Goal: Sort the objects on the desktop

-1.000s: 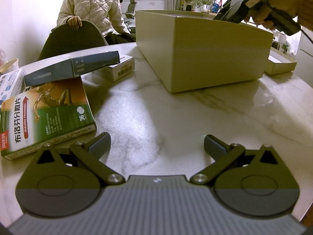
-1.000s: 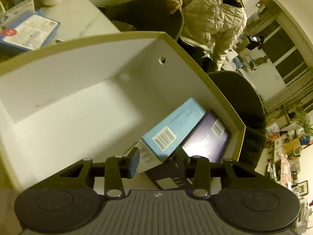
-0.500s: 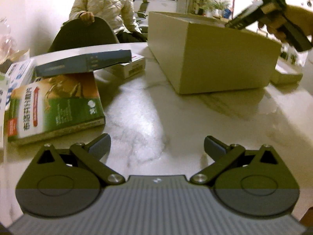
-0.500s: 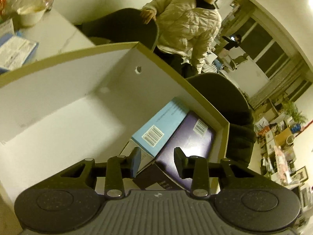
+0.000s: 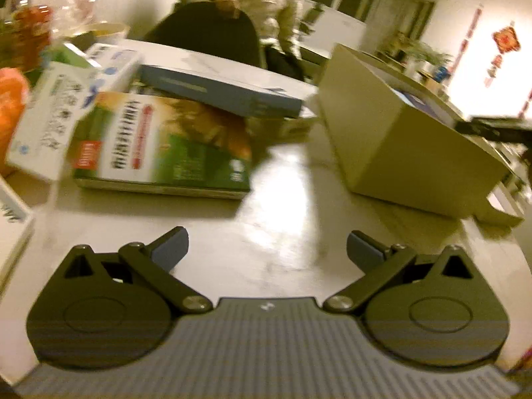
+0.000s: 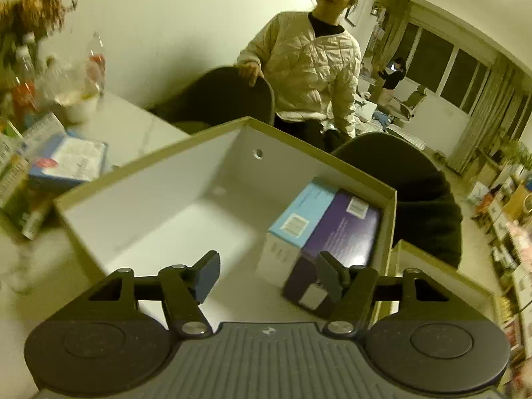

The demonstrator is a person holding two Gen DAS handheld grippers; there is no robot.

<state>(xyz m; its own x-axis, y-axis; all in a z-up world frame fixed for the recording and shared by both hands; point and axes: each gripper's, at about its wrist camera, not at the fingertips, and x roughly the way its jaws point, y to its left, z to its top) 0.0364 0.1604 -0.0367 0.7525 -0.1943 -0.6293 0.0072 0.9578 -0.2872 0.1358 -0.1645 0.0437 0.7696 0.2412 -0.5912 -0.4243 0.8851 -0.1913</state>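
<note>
Sitting inside the big cardboard box (image 6: pixel 153 179), over against its right wall, are a light blue box (image 6: pixel 299 212) and a purple box (image 6: pixel 342 232) side by side, touching. The right gripper (image 6: pixel 267 274) hangs just above the cardboard box's near edge, fingers apart with nothing in them. Left of the cardboard box (image 5: pixel 399 146) on the desk (image 5: pixel 282 199), a green-and-orange medicine box (image 5: pixel 163 146) lies flat with a dark blue box (image 5: pixel 222 91) resting across its far edge. The left gripper (image 5: pixel 267 247) hovers low over bare desk near that pile, fingers spread wide and empty. Behind the cardboard box, a person in a pale quilted jacket (image 6: pixel 309 66) rests a hand on a dark chair (image 6: pixel 216 99).
</note>
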